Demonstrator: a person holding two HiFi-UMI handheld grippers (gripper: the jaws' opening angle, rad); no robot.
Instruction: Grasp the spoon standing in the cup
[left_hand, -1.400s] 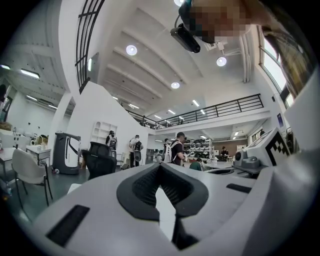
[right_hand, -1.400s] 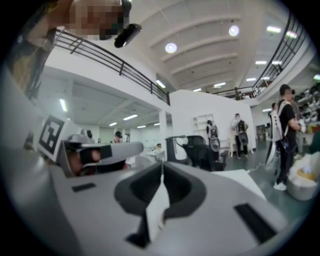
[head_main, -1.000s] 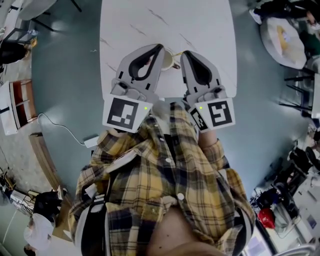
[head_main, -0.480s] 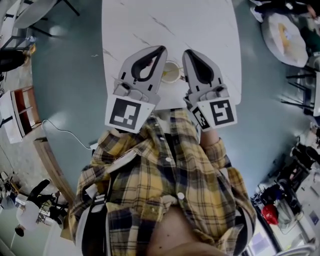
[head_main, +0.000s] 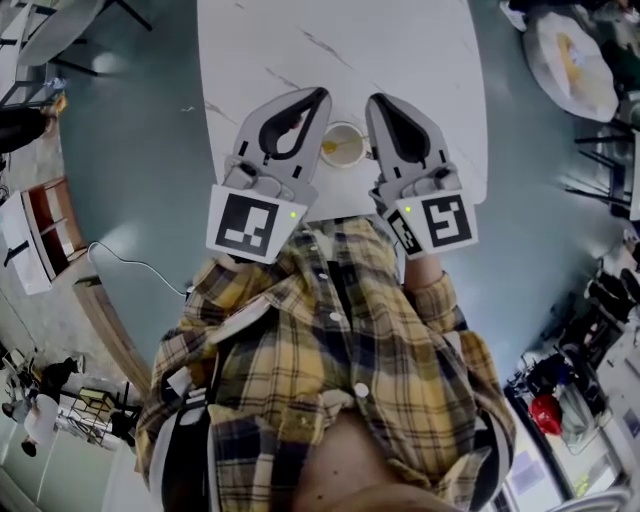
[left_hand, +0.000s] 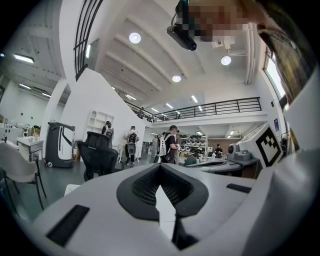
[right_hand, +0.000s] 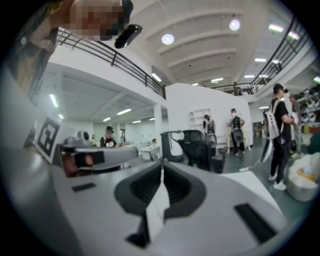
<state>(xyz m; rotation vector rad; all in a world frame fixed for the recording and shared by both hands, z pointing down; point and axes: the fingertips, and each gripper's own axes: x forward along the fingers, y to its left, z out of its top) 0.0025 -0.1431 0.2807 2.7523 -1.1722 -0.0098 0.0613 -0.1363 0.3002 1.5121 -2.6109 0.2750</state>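
A small white cup (head_main: 343, 145) holding yellowish liquid stands near the front edge of the white marble table (head_main: 400, 50). A thin spoon handle (head_main: 352, 142) lies slanted across the cup. The cup sits in the gap between my two grippers, beside their bodies and behind their tips. My left gripper (head_main: 322, 93) is shut and empty, pointing level across the table; its tips meet in the left gripper view (left_hand: 160, 166). My right gripper (head_main: 372, 100) is shut too, with nothing between its jaws (right_hand: 161, 164). Neither gripper view shows the cup.
The table's front edge (head_main: 340, 205) runs just under the marker cubes. A round table with a yellow bag (head_main: 570, 70) stands at the back right, and a shelf (head_main: 40, 225) at the left. Several people and a black office chair (left_hand: 100, 155) are out in the hall.
Both grippers have slid further out over the table. The cup, earlier half hidden by the left gripper's tip, now shows whole between the two grippers. Both jaws stayed shut.
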